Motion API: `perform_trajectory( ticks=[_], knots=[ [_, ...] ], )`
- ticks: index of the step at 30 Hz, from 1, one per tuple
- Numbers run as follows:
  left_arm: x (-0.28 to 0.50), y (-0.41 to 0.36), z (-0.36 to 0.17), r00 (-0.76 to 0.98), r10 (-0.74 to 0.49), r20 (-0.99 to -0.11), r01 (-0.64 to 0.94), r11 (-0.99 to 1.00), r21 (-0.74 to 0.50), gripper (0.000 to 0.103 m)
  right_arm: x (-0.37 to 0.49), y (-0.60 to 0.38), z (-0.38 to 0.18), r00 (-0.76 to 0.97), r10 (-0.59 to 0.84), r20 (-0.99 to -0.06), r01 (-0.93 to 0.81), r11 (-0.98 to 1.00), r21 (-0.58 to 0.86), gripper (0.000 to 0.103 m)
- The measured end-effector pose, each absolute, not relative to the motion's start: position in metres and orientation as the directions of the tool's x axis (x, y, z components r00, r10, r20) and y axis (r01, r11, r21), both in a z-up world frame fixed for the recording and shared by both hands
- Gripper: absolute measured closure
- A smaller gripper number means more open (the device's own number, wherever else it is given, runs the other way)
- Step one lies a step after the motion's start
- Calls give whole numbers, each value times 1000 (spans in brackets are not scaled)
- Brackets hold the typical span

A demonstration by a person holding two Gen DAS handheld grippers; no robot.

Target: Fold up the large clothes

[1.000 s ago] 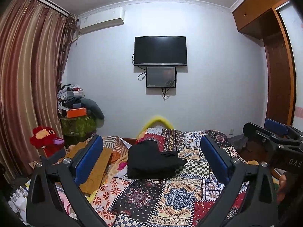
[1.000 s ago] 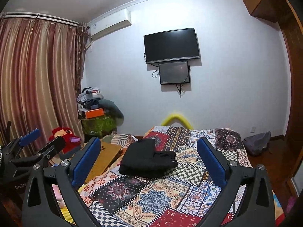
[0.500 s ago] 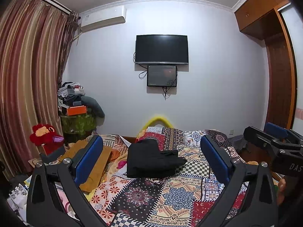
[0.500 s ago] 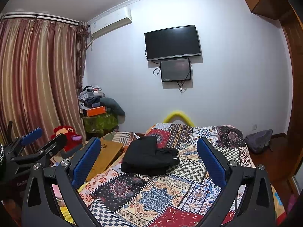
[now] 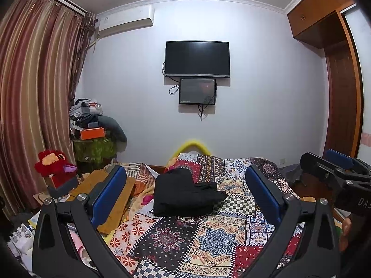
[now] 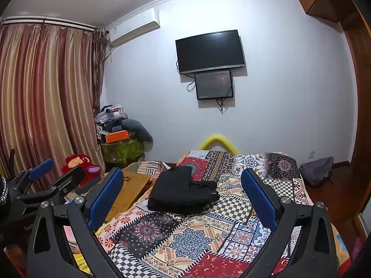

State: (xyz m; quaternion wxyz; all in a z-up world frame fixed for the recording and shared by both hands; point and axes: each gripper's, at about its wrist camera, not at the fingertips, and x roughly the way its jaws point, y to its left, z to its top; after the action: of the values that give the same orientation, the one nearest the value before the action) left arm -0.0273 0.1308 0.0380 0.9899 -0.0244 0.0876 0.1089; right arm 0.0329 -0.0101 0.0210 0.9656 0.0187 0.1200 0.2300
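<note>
I hold both grippers above the bed [image 5: 208, 238], fingers spread wide and empty on the left gripper [image 5: 185, 197] and right gripper [image 6: 183, 197]. The folded black garment [image 5: 183, 194] lies ahead, between the fingers, clear of them.

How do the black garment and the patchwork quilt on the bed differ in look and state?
The black garment is plain and dark; the patchwork quilt is multicoloured with floral and checkered squares. The garment is folded into a compact bundle, while the quilt lies spread across the bed. The garment rests on top; the quilt lies beneath it. Neither is touched by a hand-held gripper.
</note>
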Motion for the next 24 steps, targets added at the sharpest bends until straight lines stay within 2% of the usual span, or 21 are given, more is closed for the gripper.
perform_trajectory(
  ticks=[24],
  knots=[
    [-20, 127, 34, 964, 169, -207, -185, 981, -62, 0, 36, -13, 21, 869, 439, -228, -428, 898, 98, 2]
  ],
)
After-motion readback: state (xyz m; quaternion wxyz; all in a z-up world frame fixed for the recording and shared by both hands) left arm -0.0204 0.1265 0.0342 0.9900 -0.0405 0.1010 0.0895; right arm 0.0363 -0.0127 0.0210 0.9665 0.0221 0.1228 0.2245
